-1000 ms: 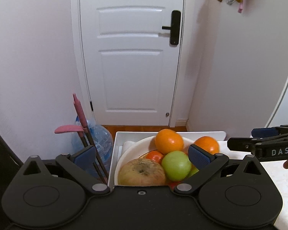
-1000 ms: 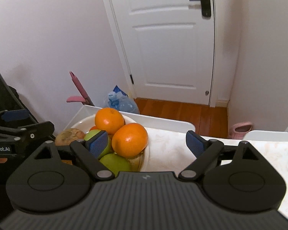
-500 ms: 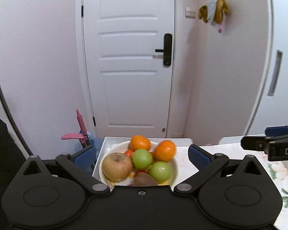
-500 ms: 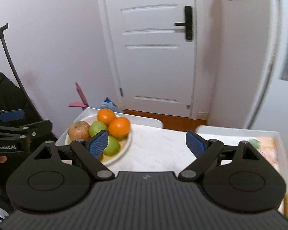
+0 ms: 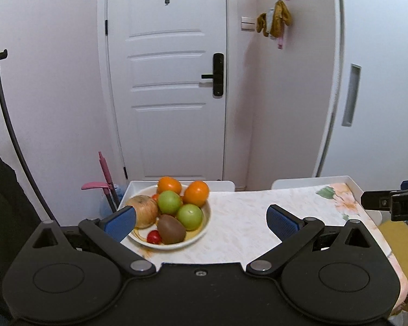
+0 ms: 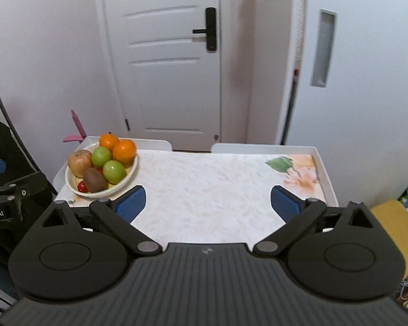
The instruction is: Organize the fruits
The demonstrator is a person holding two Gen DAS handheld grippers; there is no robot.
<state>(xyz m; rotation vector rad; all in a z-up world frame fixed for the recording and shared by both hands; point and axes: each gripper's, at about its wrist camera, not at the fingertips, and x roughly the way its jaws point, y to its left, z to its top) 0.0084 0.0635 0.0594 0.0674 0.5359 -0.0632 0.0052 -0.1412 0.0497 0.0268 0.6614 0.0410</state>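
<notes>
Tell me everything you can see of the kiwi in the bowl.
The kiwi is a brown, matte, egg-shaped fruit, whole and unpeeled. It lies on its side at the near edge of the pile in the white bowl. It leans against a green apple, with a small red fruit on its other side. Neither gripper touches it.

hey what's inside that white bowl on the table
The round white bowl holds two oranges, two green apples, a brown kiwi, a tan russet apple and small red fruits. Anything beneath them is covered.
</notes>
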